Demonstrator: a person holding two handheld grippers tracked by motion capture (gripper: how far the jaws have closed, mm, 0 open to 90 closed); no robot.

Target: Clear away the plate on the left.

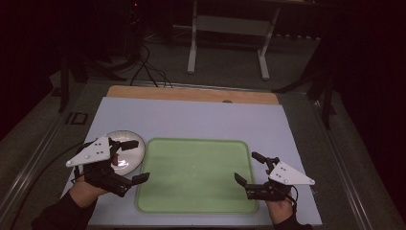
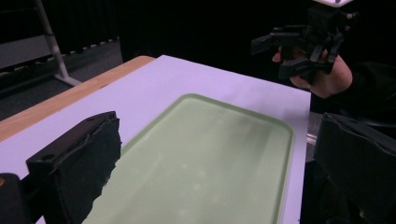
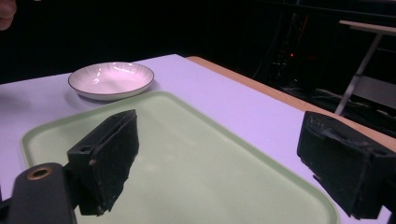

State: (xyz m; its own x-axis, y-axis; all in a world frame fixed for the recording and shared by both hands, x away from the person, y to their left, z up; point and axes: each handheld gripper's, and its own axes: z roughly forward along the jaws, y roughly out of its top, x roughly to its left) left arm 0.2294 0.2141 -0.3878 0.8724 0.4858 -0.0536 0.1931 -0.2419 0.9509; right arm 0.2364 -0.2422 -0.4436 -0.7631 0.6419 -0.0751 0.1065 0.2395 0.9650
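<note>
Tray (image 1: 196, 175) (green) lying long axis left-right, left gripper (image 1: 134, 161) and right gripper (image 1: 248, 167) spread wide, empty.

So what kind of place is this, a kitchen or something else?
Likely a lab or recording workshop, not a kitchen: dark room, loose cables on the floor, a metal stand, and a staged table with tray and dish.

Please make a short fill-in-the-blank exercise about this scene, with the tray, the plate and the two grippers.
1. The tray is light ____ in colour.
2. The white plate stands on the sheet beside the tray, on the side of the ____ gripper.
3. The fingers of the right gripper stand ____, with nothing between them.
4. The inside of the tray is ____.

Missing words: green; left; open; empty
</note>
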